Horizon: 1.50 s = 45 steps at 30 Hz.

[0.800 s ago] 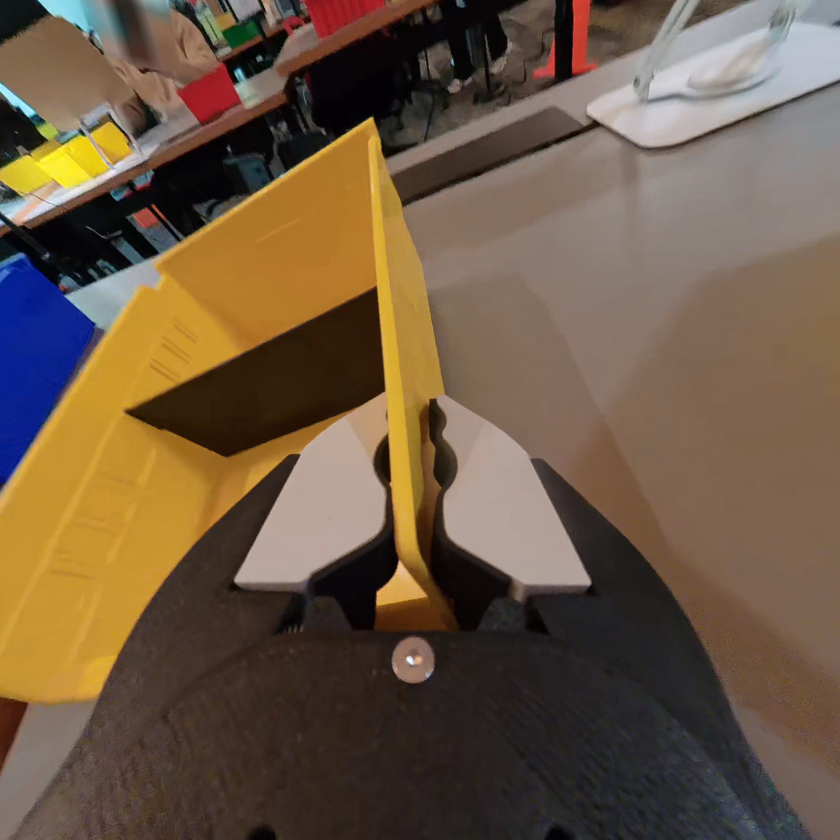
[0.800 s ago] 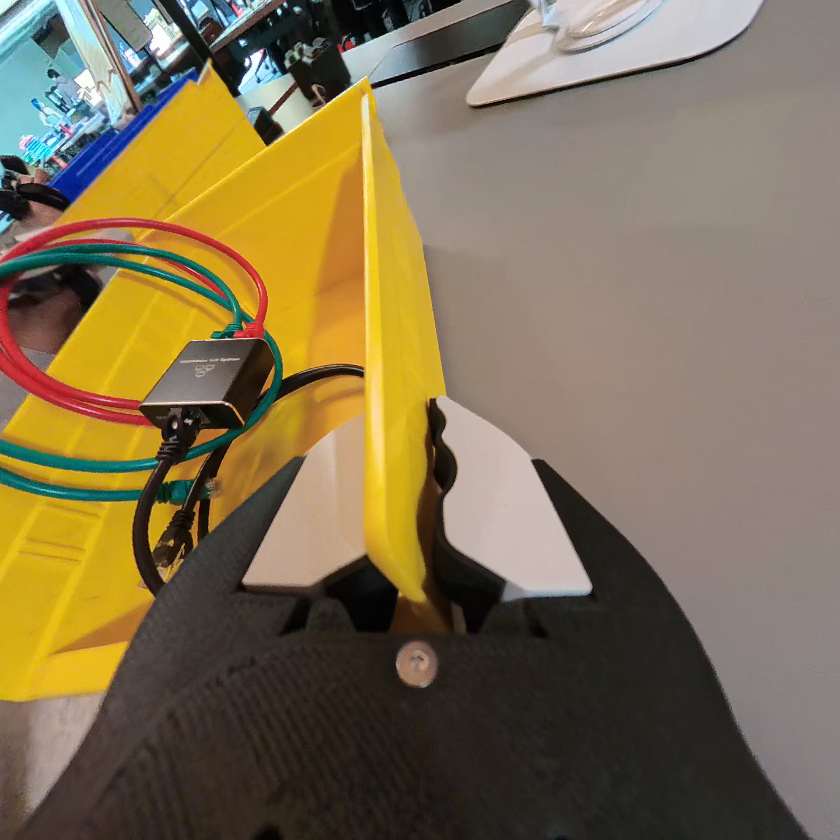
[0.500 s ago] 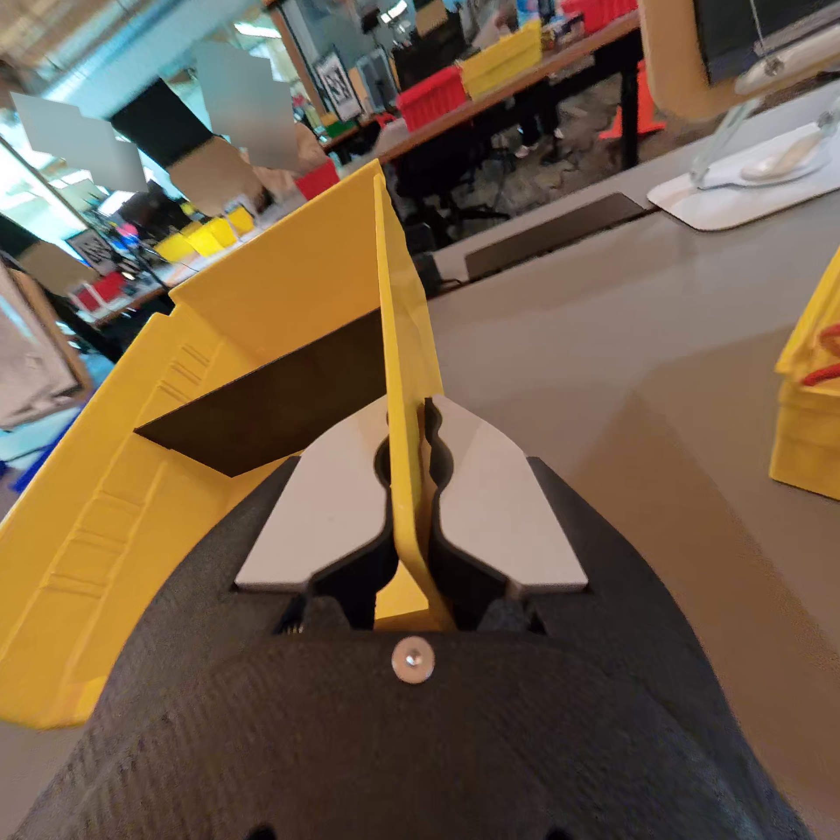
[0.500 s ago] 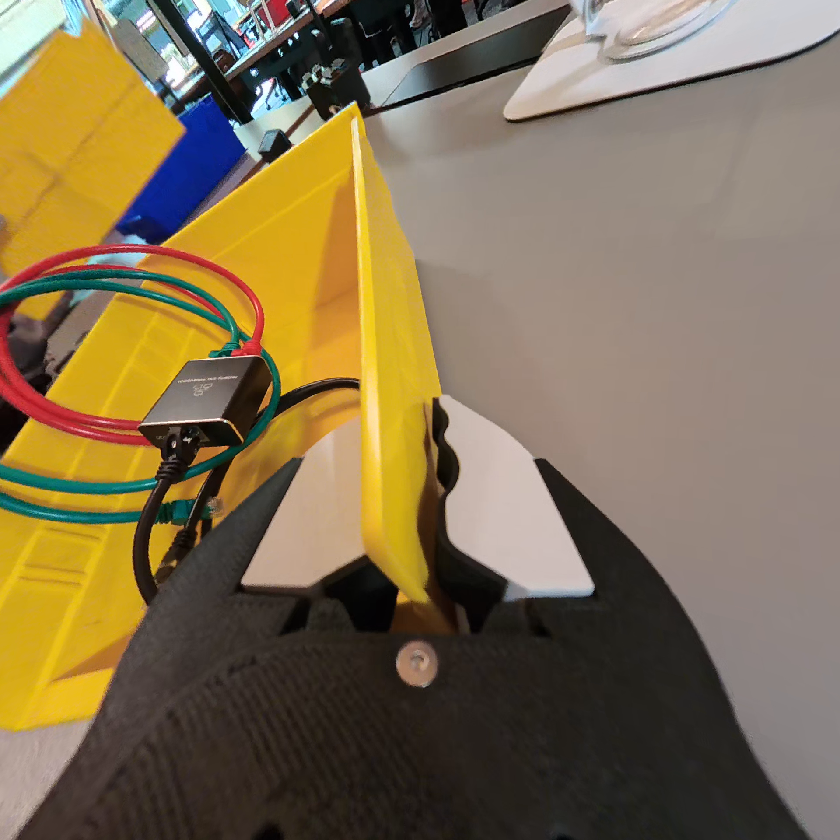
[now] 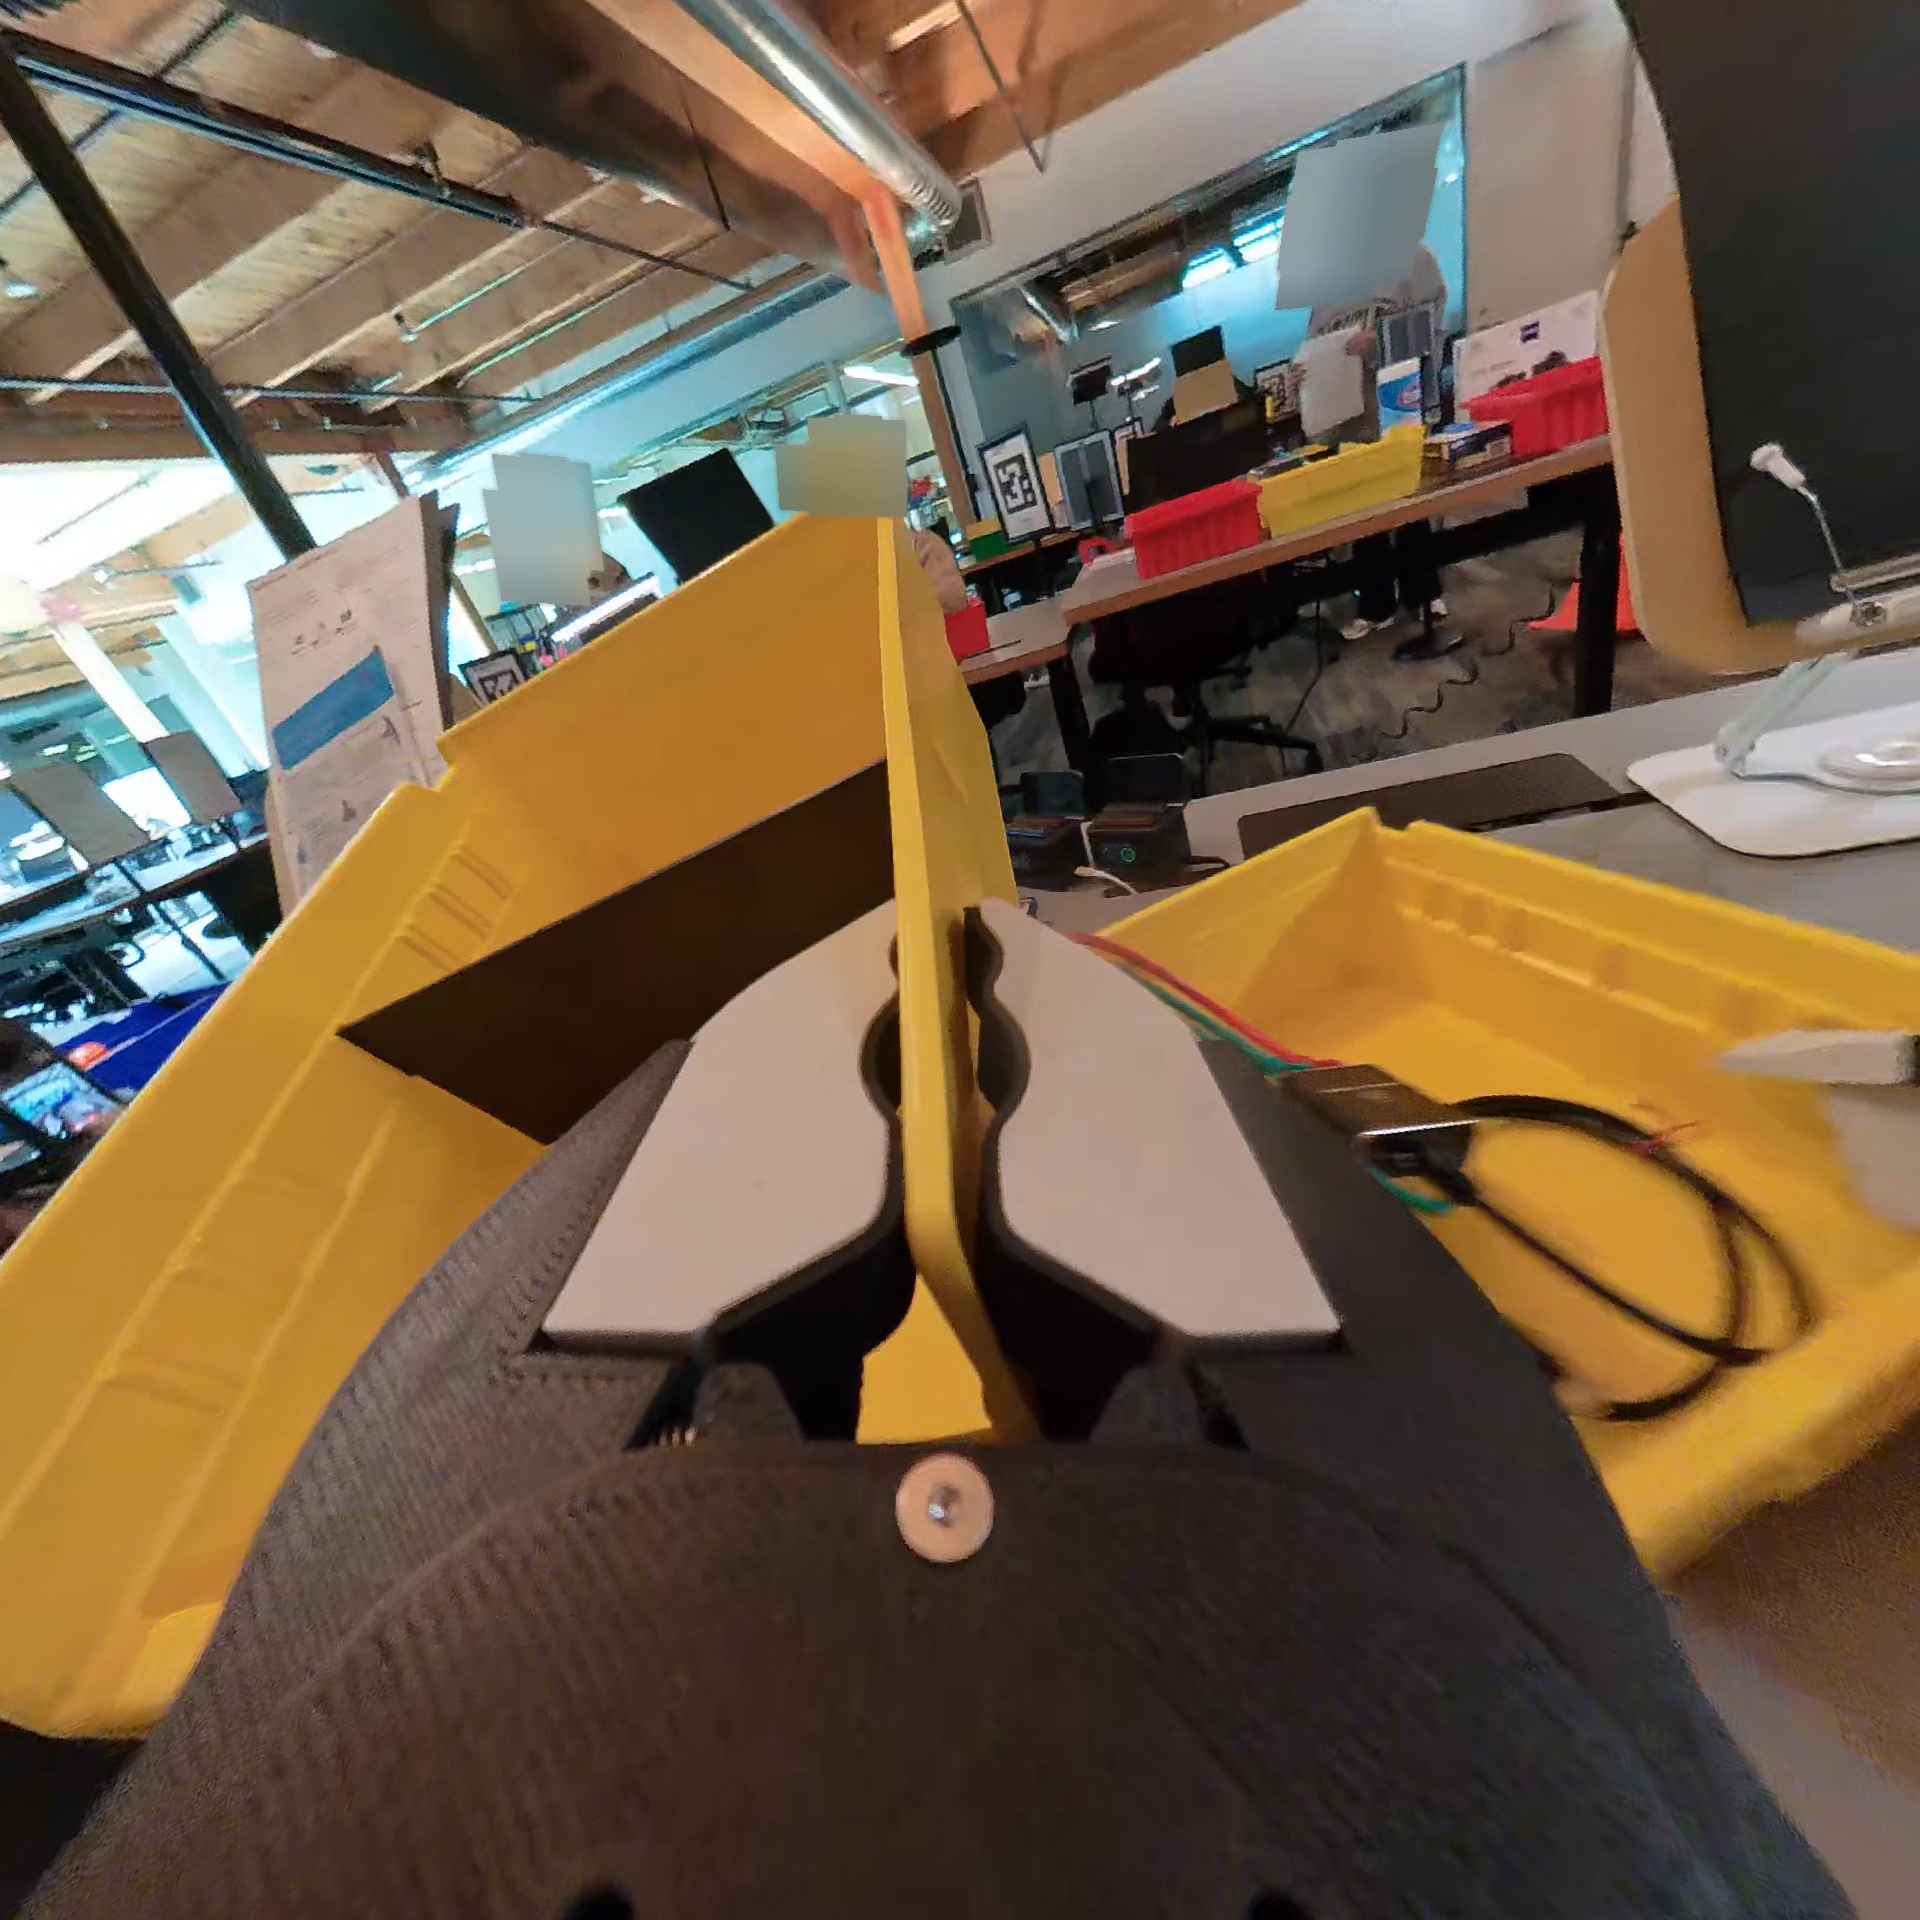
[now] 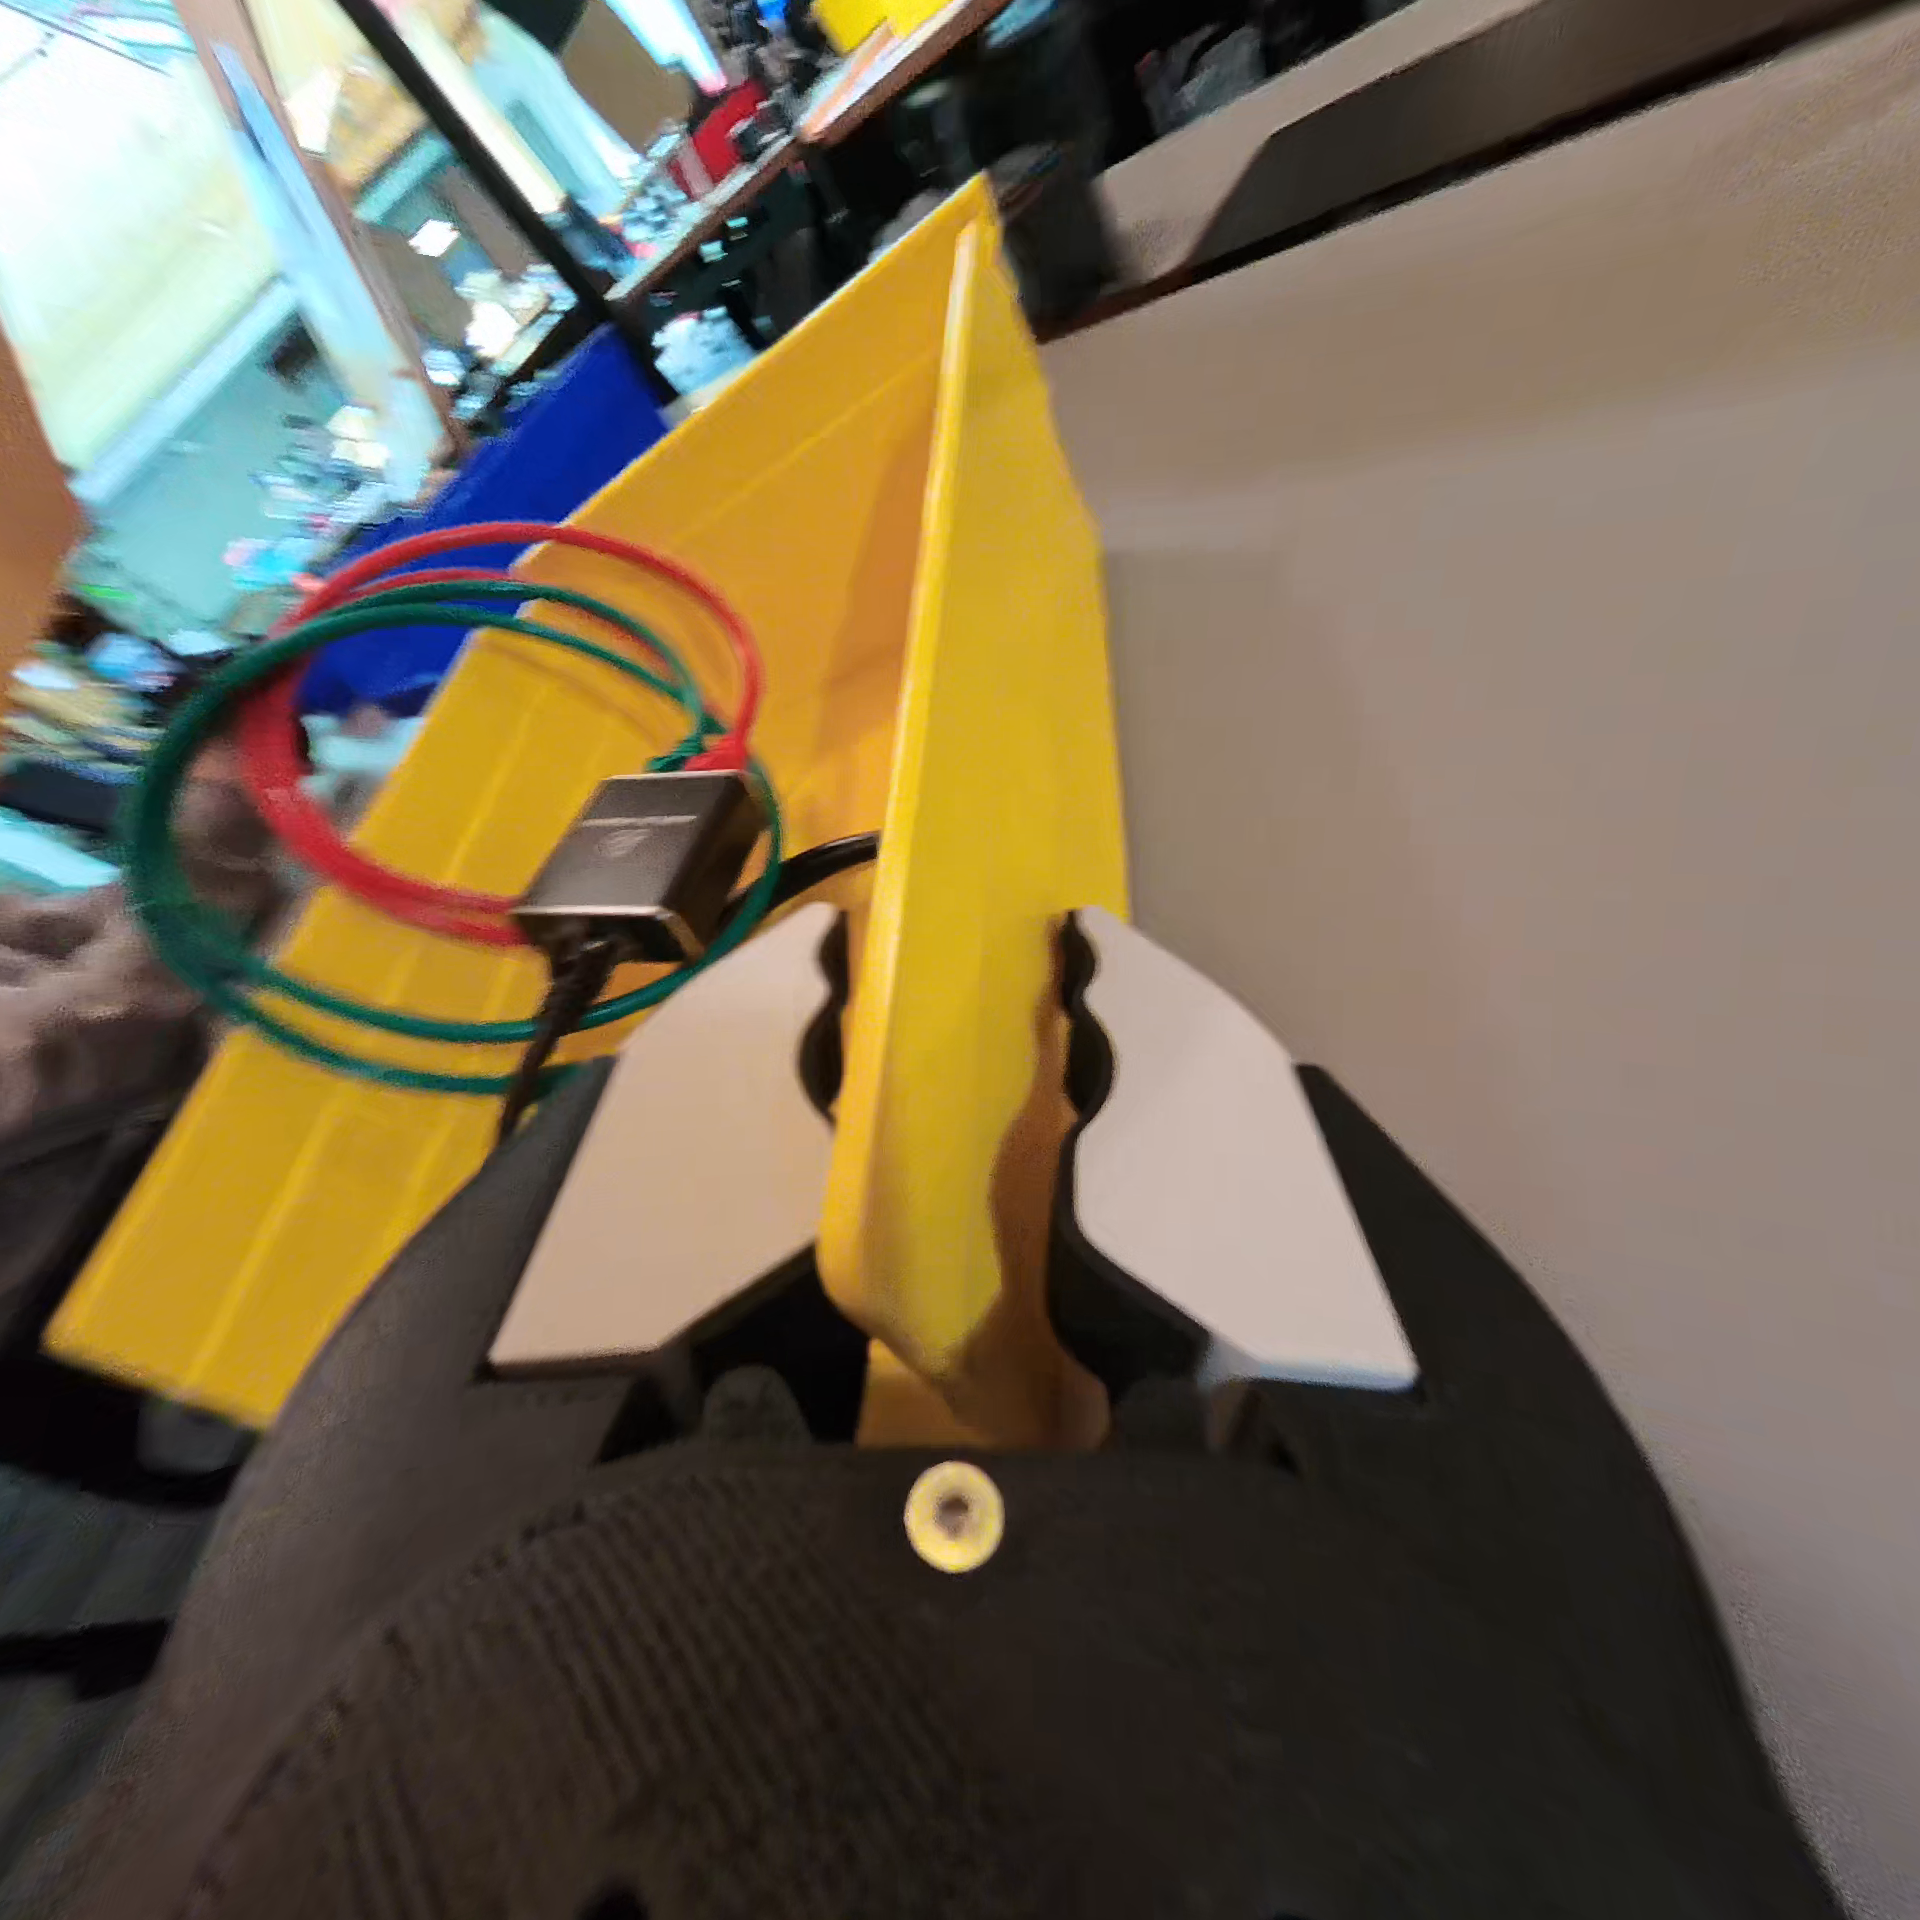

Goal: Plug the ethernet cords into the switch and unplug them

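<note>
My left gripper [image 5: 930, 925] is shut on the right wall of an empty yellow bin [image 5: 665, 748] that has a dark panel [image 5: 644, 956] inside and is tilted up off the table. To its right, a second yellow bin [image 5: 1558, 935] rests on the table and holds the small dark switch [image 5: 1371, 1101]. In the right wrist view my right gripper [image 6: 951, 925] straddles that bin's right wall [image 6: 987, 727], jaws apart. The switch [image 6: 649, 868] has a red cord [image 6: 738, 644] and a green cord [image 6: 166, 831] plugged into its far end. A black cord [image 6: 561, 997] leaves its near end.
The grey table [image 6: 1507, 727] stretches right of the bin. A monitor [image 5: 1818, 260] on a white base [image 5: 1787, 800] and a dark strip [image 5: 1434, 800] sit at the far edge. A blue bin [image 6: 540, 457] lies beyond. Worktables with red and yellow bins stand behind.
My left gripper has raised and tilted its empty bin upward, so the second bin has come into its view. My right gripper's jaws have widened around the wall, and its view has rolled.
</note>
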Tool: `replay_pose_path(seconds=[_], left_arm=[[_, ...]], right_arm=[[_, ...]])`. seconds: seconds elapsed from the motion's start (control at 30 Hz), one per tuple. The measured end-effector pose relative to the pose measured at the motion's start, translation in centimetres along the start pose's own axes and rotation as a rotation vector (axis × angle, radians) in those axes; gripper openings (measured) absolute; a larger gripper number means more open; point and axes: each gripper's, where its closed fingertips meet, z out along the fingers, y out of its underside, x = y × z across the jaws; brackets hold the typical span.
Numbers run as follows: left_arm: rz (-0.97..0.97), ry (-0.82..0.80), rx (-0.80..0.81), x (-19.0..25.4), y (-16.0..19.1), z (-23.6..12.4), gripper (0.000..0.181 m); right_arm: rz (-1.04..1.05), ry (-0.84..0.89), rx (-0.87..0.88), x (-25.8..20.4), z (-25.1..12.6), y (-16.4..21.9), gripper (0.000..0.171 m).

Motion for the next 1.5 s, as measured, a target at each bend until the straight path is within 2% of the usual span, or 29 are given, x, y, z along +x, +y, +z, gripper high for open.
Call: replay_pose_path(seconds=[0.03,0.07,0.1,0.23,0.37,0.5,0.6,0.77,0.9,1.0,1.13,1.3,1.5], left_arm=[[-0.007,-0.003,-0.012,-0.3,0.1,-0.1,0.005],[0.001,-0.010,-0.014,-0.6,0.2,-0.2,0.005],[0.009,-0.016,-0.011,-0.8,0.3,-0.3,0.005],[0.041,-0.044,0.003,-1.2,0.3,-0.8,0.005],[0.045,-0.019,0.033,-0.5,-0.6,-1.4,0.005],[0.057,0.079,0.085,3.2,-2.7,-1.7,0.005],[0.092,0.210,0.133,8.6,-5.0,-2.2,0.005],[0.123,0.505,0.182,20.7,-7.3,-4.3,0.005],[0.137,0.735,0.187,31.2,-6.9,-6.3,0.005],[0.216,0.873,0.150,38.3,-5.0,-7.1,0.005],[0.250,0.990,0.079,45.8,-3.3,-7.4,0.005],[0.206,1.089,0.030,53.3,-2.5,-7.7,0.005],[0.186,1.108,0.119,60.6,-1.5,-7.5,0.006]], right_arm=[[0.040,-0.086,0.003,-2.3,1.4,0.5,0.055],[0.067,-0.164,-0.011,-4.6,2.4,1.0,0.070],[0.061,-0.225,-0.044,-6.5,3.0,1.8,0.076],[-0.155,-0.324,-0.111,-9.3,2.0,3.5,0.082],[-0.313,-0.318,-0.126,-6.3,-3.2,3.3,0.076],[-0.366,-0.229,-0.165,0.3,-10.2,1.9,0.069],[-0.370,-0.101,-0.130,5.7,-16.3,-0.6,0.065],[-0.350,0.123,0.024,13.1,-28.2,-4.6,0.059],[-0.364,0.277,0.205,17.0,-37.3,-5.9,0.055],[-0.372,0.343,0.275,18.6,-41.6,-6.2,0.056],[-0.402,0.341,0.269,19.0,-43.3,-6.8,0.057],[-0.378,0.312,0.230,19.0,-42.7,-6.1,0.056],[-0.342,0.272,0.254,18.7,-42.8,-6.7,0.059]])
